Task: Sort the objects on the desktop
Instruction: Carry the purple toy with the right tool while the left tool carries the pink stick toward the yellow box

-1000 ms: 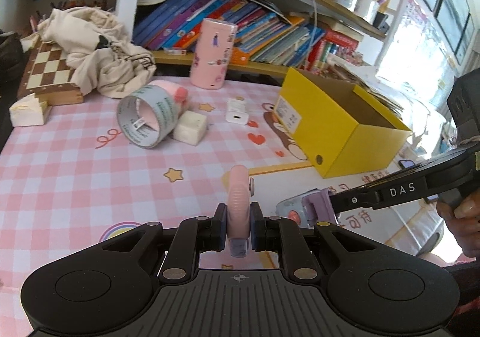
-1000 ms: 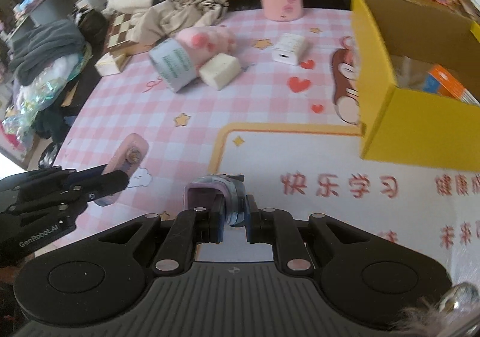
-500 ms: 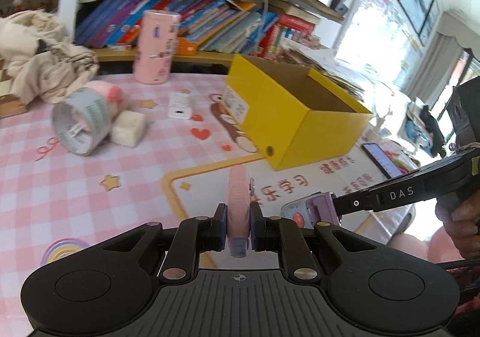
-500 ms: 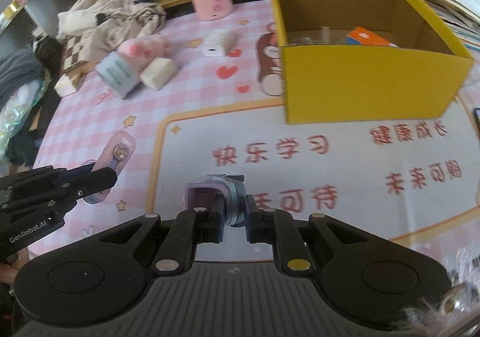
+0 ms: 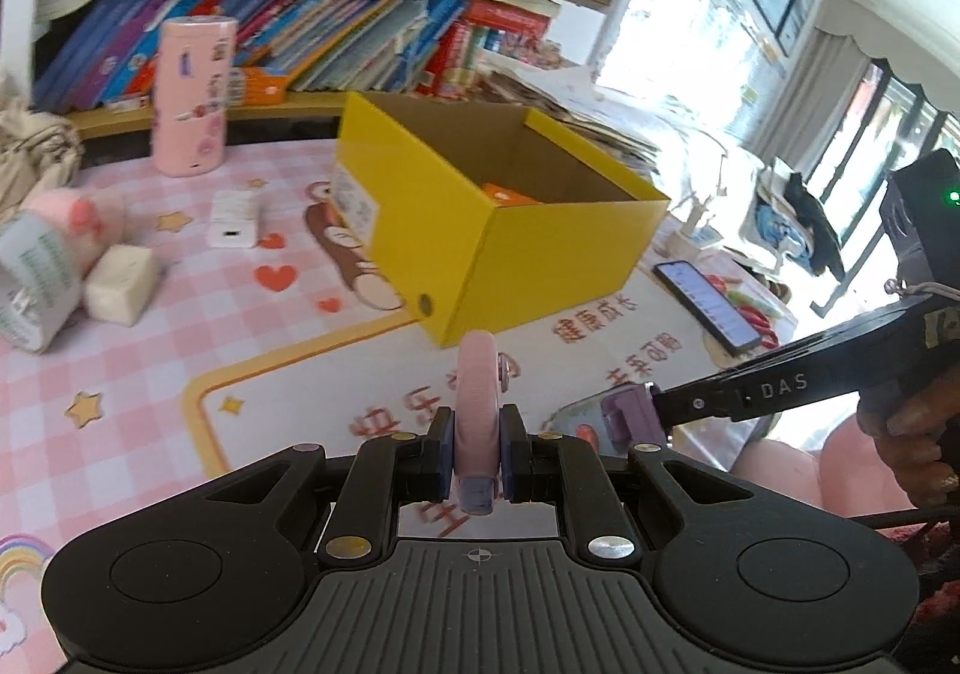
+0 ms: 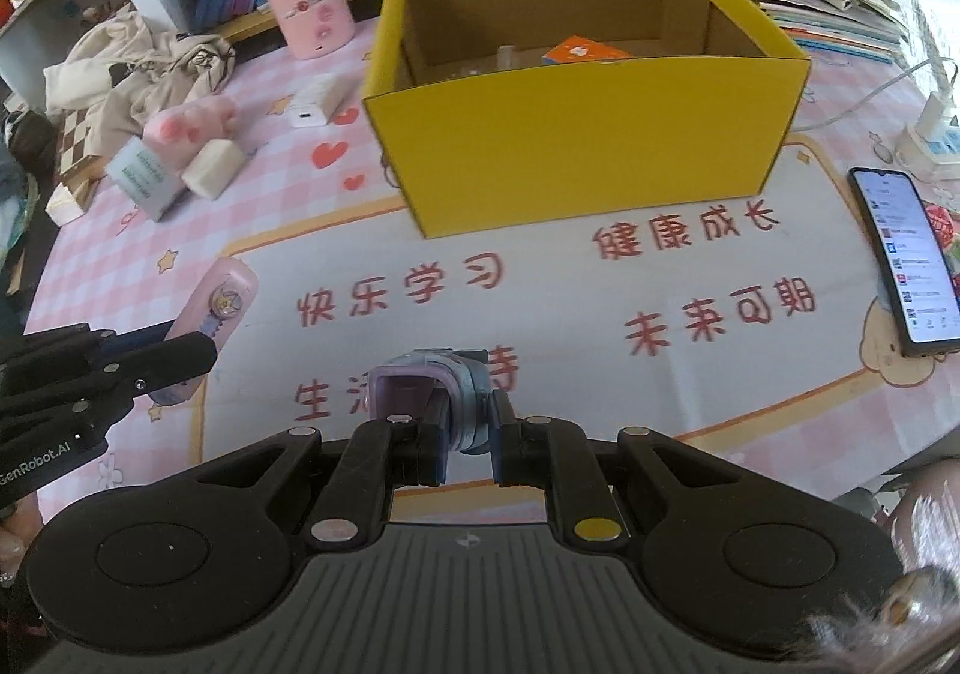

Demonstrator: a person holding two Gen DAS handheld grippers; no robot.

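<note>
In the left wrist view, the left gripper (image 5: 477,461) clamps a slim pink case (image 5: 477,404) above the mat, in front of the yellow box (image 5: 540,254). In the right wrist view, the right gripper (image 6: 468,449) pinches a purple-blue gadget (image 6: 429,386), the box beyond.

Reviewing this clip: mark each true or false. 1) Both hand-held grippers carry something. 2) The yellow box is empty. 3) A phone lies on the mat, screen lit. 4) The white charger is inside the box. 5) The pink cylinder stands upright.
1) True: the left hand-held gripper clamps a flat pink item; the right hand-held gripper clamps a purple-blue item.
2) False: the yellow box holds an orange packet.
3) True: phone.
4) False: the white charger lies on the mat beside the box.
5) True: pink cylinder.
</note>
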